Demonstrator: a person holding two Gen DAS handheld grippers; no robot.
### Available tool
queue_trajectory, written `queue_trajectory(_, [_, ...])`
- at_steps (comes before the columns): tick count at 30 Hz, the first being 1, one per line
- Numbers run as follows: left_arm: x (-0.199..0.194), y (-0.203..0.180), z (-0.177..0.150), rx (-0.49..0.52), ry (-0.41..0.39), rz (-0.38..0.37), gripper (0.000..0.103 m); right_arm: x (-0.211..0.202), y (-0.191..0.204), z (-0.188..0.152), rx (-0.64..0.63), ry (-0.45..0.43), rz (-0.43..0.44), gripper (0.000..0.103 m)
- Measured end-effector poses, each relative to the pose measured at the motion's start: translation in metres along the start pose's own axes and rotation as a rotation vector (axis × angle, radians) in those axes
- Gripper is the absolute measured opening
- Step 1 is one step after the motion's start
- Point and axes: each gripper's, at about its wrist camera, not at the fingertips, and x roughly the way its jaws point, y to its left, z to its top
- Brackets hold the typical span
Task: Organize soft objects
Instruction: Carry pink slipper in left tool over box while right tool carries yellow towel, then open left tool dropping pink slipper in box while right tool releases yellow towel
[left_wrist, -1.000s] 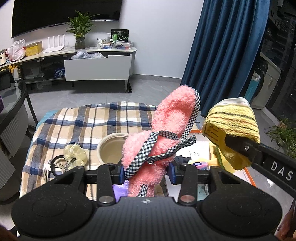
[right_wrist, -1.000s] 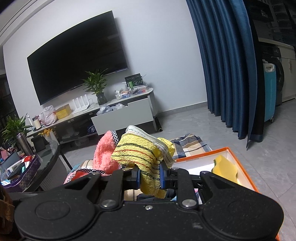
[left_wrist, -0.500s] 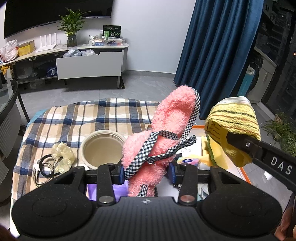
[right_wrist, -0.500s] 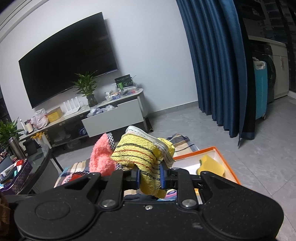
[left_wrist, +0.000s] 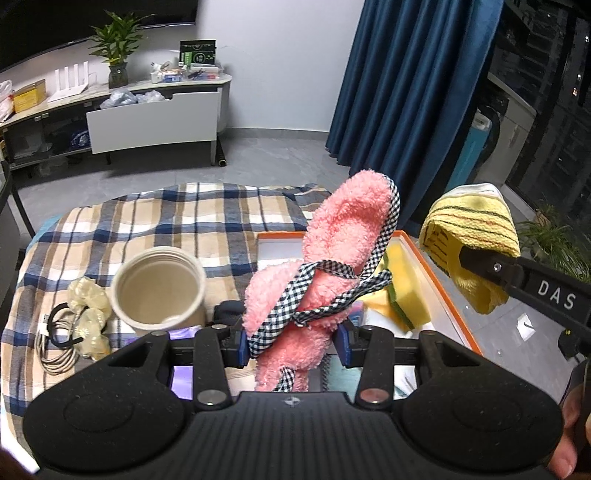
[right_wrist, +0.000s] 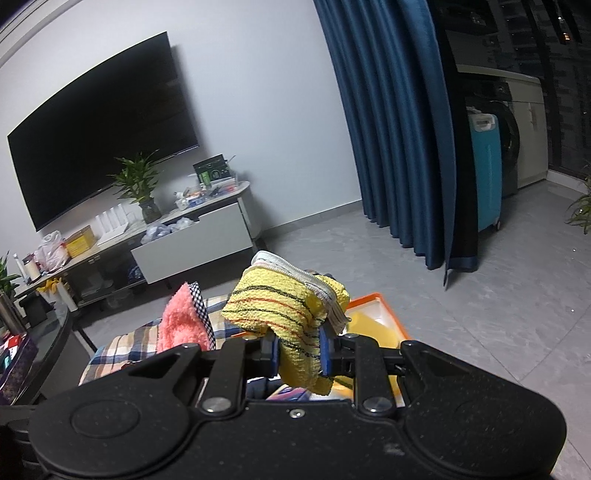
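Note:
My left gripper (left_wrist: 291, 343) is shut on a fluffy pink slipper (left_wrist: 343, 251) with black-and-white checked trim, which stands up between the pads above the plaid table. To its right, my right gripper (right_wrist: 298, 356) is shut on a folded yellow striped towel (right_wrist: 284, 306); that towel (left_wrist: 472, 236) hangs just beyond the right rim of the orange-edged white box (left_wrist: 443, 280). A yellow sponge (left_wrist: 404, 291) lies inside the box. The pink slipper's tip (right_wrist: 183, 317) shows left of the towel in the right wrist view.
On the plaid cloth (left_wrist: 177, 221) stand a cream cylindrical pot (left_wrist: 159, 291), pale hair scrunchies (left_wrist: 86, 299) and a coiled cable (left_wrist: 55, 339). A blue curtain (left_wrist: 406, 92) hangs behind the box. A TV cabinet (left_wrist: 147, 118) lines the far wall. A glass table edge (right_wrist: 44, 354) is on the left.
Both grippers have carried their loads rightwards and a little down, so the orange-edged box and its sponge show more fully. Both grips are unchanged.

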Motion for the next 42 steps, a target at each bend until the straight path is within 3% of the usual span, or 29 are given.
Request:
queue_trajectory(35, [0.045, -0.051, 0.002, 0.052, 0.068, -0.018, 0.044, 0.042, -0.034, 0.004, 0.022, 0.046, -0.026, 0.029])
queue_trajectory(37, [0.048, -0.053, 0.002, 0.056, 0.076, -0.028, 0.045, 0.046, -0.034, 0.005, 0.022, 0.053, -0.023, 0.032])
queue_trajectory(39, [0.052, -0.055, 0.002, 0.054, 0.089, -0.051, 0.049, 0.051, -0.034, 0.006, 0.014, 0.065, -0.009, 0.041])
queue_trajectory(41, [0.056, -0.058, 0.001, 0.062, 0.100, -0.067, 0.062, 0.055, -0.035, 0.006, 0.008, 0.076, 0.002, 0.059])
queue_trajectory(42, [0.057, -0.059, 0.000, 0.066, 0.098, -0.077, 0.064, 0.056, -0.036, 0.006, 0.007, 0.078, 0.002, 0.061])
